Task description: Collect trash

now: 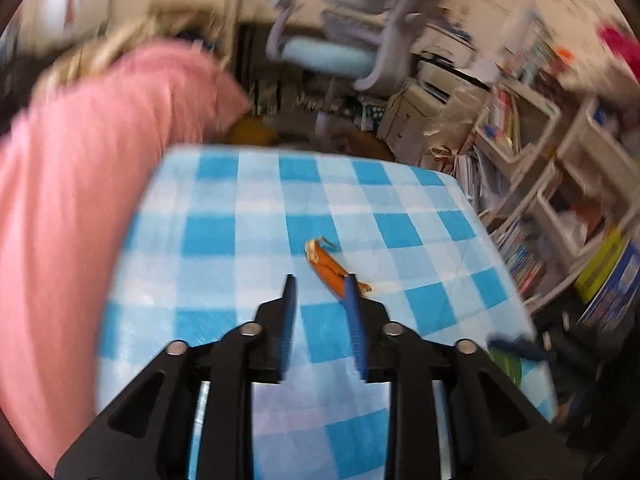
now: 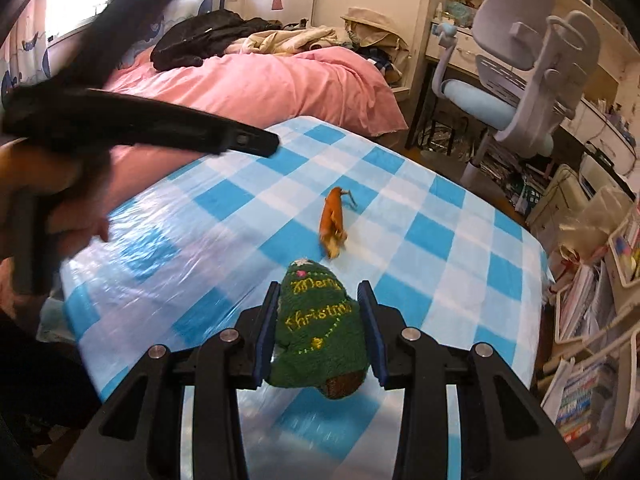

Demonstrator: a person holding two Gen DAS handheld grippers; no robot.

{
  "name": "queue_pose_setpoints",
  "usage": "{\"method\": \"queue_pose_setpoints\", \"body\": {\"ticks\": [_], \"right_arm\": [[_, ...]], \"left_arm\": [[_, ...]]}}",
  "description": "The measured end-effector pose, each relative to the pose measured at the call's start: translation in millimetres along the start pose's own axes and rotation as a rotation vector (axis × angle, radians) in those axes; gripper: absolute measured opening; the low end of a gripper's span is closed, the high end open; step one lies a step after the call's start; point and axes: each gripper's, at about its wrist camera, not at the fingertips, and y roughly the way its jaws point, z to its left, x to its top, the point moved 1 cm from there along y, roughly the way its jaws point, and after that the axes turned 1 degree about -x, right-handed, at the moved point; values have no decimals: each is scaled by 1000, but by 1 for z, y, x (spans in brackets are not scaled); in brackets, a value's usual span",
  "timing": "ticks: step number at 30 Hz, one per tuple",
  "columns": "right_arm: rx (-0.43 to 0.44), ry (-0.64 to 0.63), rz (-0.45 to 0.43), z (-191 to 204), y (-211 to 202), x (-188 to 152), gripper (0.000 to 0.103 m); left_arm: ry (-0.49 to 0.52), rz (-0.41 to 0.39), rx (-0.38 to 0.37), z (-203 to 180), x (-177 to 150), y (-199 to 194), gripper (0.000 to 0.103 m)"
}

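Note:
An orange scrap (image 1: 325, 261), like a strip of peel, lies on the blue-and-white checked tablecloth (image 1: 208, 236). My left gripper (image 1: 321, 285) is open just short of it with nothing between its fingers. The scrap's near end sits behind the right fingertip (image 1: 352, 284). In the right wrist view my right gripper (image 2: 320, 294) is shut on a green tree-shaped cloth (image 2: 316, 328) stitched "Merry Christmas", held above the tablecloth (image 2: 440, 240). The orange scrap (image 2: 332, 220) lies just beyond it. The left gripper's black body (image 2: 160, 128) and the hand (image 2: 60, 208) holding it cross the upper left, blurred.
A bed with pink bedding (image 2: 260, 80) and dark clothes borders the table's far left side. A grey and blue desk chair (image 2: 500, 92) stands beyond the far edge. White shelves crammed with books and papers (image 1: 560, 184) line the right side. The left wrist view is motion-blurred.

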Motion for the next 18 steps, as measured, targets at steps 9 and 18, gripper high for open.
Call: {"method": "queue_pose_setpoints", "body": {"ticks": [9,18], "right_arm": [[71,-135,67,28,8,-25,39],[181,-295,73,48,13,-33,39]], "left_arm": [[-18,113,66,-11,6,70,52],[10,168,171,-24,11,127,57]]}}
